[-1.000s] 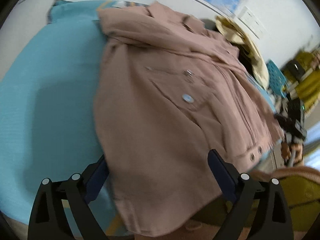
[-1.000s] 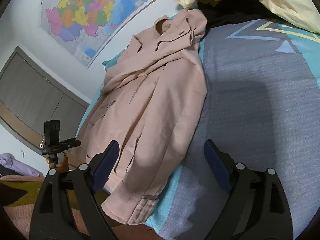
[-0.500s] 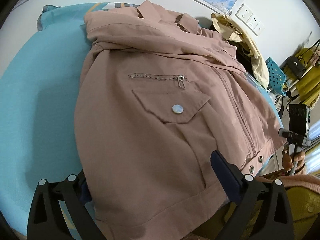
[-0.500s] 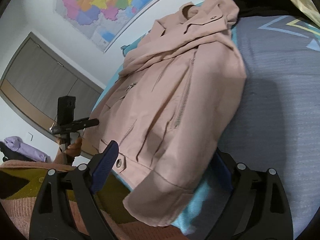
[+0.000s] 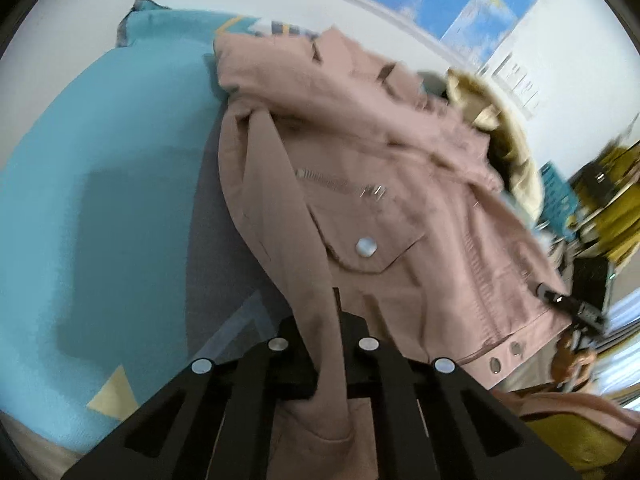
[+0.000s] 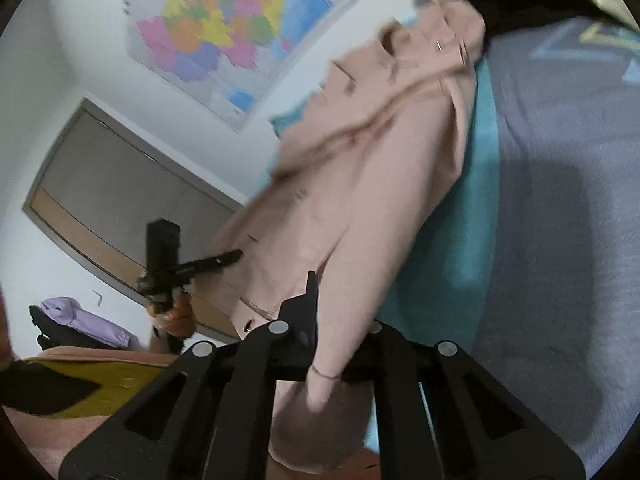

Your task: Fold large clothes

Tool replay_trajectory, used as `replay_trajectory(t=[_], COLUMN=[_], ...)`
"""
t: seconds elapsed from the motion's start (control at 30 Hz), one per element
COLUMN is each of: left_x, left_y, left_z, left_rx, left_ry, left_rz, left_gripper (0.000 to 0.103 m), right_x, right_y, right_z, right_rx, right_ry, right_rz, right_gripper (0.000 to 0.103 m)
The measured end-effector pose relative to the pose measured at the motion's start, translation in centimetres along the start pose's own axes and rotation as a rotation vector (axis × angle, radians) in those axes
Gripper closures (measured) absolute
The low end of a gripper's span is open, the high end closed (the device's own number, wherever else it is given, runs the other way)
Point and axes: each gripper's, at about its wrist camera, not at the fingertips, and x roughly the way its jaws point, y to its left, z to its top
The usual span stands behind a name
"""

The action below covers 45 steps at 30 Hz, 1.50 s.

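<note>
Nearest the left wrist camera, the left tool point(image 5: 334, 344) is seen clamped on the hem of the pink jacket point(image 5: 384, 184); its jaws, spread wide half a second ago, have just been closing and now pinch a fold of the fabric. The right tool point(image 6: 320, 344) has likewise just been closing and is gripped on the jacket's point(image 6: 360, 184) opposite lower edge, where a cuff hangs down between the arms. The hem, flat before, is now gathered into ridges at both tools. Beyond them, the jacket is spread over the bed point(image 5: 100, 184), its collar towards the wall. A heap of cream clothing point(image 5: 516, 160) is seen past it, with a wall map point(image 6: 224, 28) farthest off.
</note>
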Motion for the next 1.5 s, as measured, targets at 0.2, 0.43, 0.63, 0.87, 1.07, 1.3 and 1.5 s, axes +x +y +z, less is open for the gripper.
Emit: replay_trajectory(t=[0.2,0.43,0.63,0.87,1.07,1.3,1.5], left_x=[-5.6,-5.9,-6.0,-6.0,-6.6,-5.3,-2.3], left_y=[-0.7,0.2,0.6,0.1,-0.7,-0.7,-0.3], left_z=[0.3,0.2,2.2,6.3,11.2,16.9,21.3], left_rx=[-0.001,-0.032,-0.052,-0.017,0.014,0.033,0.021], left_ry=[-0.118,-0.093,-0.1,-0.083,-0.1,-0.082,-0.032], left_rz=[-0.014,-0.044,-0.063,-0.023,0.0,0.029,0.058], left_gripper=[0.101,0.101,0.101,0.101,0.1,0.1,0.1], right_x=[-3.8,-3.9,-4.2,-4.3,-3.9,-2.4,-0.3], right_y=[6.3,5.1,5.4,5.1,4.6,3.1,0.2], right_z=[0.5,1.1,2.9,7.5,11.8,16.6,20.2], right_rx=[-0.129,-0.071,-0.067,-0.051,-0.028,0.006,0.076], right_ry=[-0.091,-0.07,-0.119,-0.173,-0.209,-0.218,-0.205], right_rz=[0.071,0.044,0.058,0.064,0.053,0.046,-0.003], right_gripper=[0.097,0.097,0.097,0.097,0.095,0.095,0.095])
